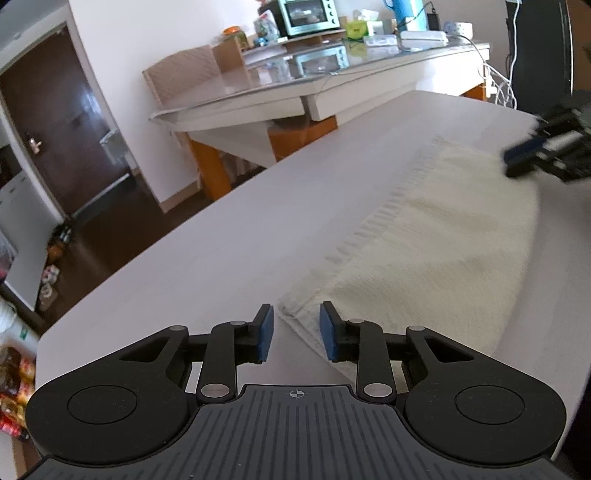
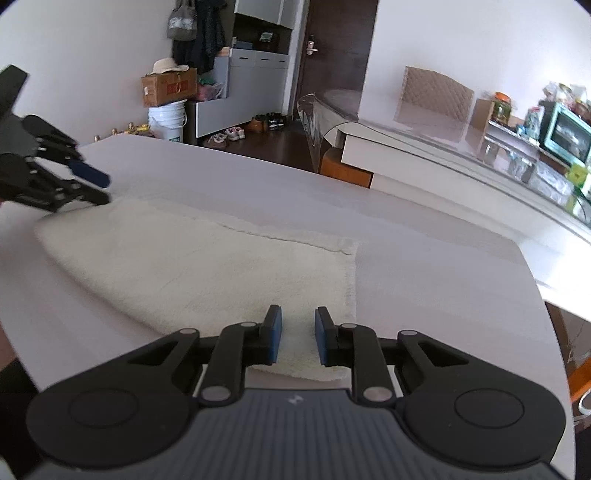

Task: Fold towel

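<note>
A cream towel (image 1: pixel 436 251) lies folded into a long band on the white table (image 1: pixel 207 258). My left gripper (image 1: pixel 296 332) hovers at the towel's near corner, jaws apart, with the corner's edge showing in the gap and not pinched. In the right wrist view the towel (image 2: pixel 207 266) stretches away to the left. My right gripper (image 2: pixel 298 334) sits low over its near end, blue pads a little apart, with cloth visible between them. Each gripper shows in the other's view: the right gripper (image 1: pixel 524 157) blurred at the far end, the left gripper (image 2: pixel 98 188) at the towel's left tip.
A glass-topped side table (image 1: pixel 332 70) with a small oven (image 1: pixel 306 16) and clutter stands beyond the white table. A dark door (image 1: pixel 62 144) and dark floor lie to the left. A bucket (image 2: pixel 167 120), a box and shoes sit past the far edge.
</note>
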`<state>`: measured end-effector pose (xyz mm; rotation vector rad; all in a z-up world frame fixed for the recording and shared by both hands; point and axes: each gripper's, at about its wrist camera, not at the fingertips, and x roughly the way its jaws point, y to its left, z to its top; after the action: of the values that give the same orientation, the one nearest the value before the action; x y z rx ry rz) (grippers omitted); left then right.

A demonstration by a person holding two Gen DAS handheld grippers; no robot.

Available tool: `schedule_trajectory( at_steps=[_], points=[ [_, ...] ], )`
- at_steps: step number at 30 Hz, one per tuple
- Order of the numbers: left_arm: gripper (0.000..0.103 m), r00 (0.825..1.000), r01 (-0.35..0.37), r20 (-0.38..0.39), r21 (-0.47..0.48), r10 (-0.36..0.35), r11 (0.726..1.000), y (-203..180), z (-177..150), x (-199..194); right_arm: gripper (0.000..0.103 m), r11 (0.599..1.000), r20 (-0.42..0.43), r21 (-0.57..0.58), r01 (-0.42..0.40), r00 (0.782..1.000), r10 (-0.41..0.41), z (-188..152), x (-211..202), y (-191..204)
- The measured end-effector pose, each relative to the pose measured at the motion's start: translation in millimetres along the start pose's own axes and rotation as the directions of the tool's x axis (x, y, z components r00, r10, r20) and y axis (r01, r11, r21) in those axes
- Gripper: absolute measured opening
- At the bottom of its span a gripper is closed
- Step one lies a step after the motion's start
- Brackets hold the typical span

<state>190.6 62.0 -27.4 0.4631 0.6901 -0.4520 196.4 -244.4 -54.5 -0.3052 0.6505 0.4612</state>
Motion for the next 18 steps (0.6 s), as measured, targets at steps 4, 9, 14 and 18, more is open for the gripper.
schedule_trajectory(
  at_steps=[4, 9, 14, 18],
  points=[
    [0.029, 1.000, 0.024, -0.015, -0.006, -0.024, 1.000, -19.1, -7.9, -19.1, 0.022, 0.998, 0.004, -0.067, 0.001, 1.000, -0.001, 14.1, 21.0, -3.3],
    [0.029, 0.997, 0.070, -0.020, -0.021, -0.070, 0.997, -48.7, -15.0, -39.9, 0.022, 0.991, 0.017, -0.136, -0.004, 1.000, 0.007, 26.8, 41.1, -2.3],
    [0.031, 0.994, 0.110, -0.018, 0.001, -0.110, 0.994, -72.6, -15.1, -50.3, 0.022, 0.984, 0.036, -0.178, -0.005, 0.999, 0.012, 32.5, 45.4, 2.5],
    [0.037, 0.997, 0.080, 0.005, -0.044, -0.080, 0.996, -61.9, -14.9, -56.4, 0.023, 0.990, 0.075, -0.143, -0.016, 0.997, 0.027, 26.1, 17.3, 8.6]
  ],
)
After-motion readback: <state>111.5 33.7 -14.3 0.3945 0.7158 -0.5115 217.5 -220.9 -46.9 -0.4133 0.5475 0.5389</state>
